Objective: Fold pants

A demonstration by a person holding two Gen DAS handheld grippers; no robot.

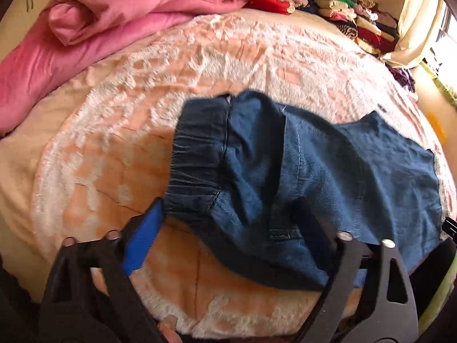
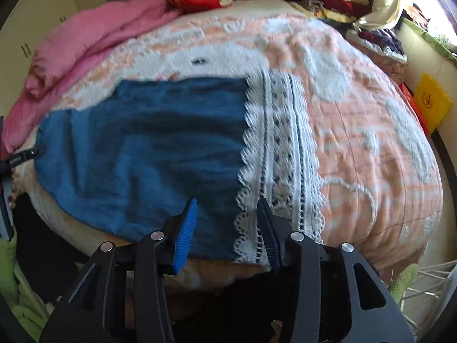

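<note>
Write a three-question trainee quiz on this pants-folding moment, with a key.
1. True or false: the right gripper is shut on the lace hem.
2. Which end of the pants lies nearest the left gripper? A) elastic waistband B) lace hem C) neither
3. Fill in: the folded bedding beyond the pants, at the far side of the patterned blanket, is coloured ____.

Key: 1 false, its jaws stand open over the hem's near edge; 2 A; 3 pink.
</note>
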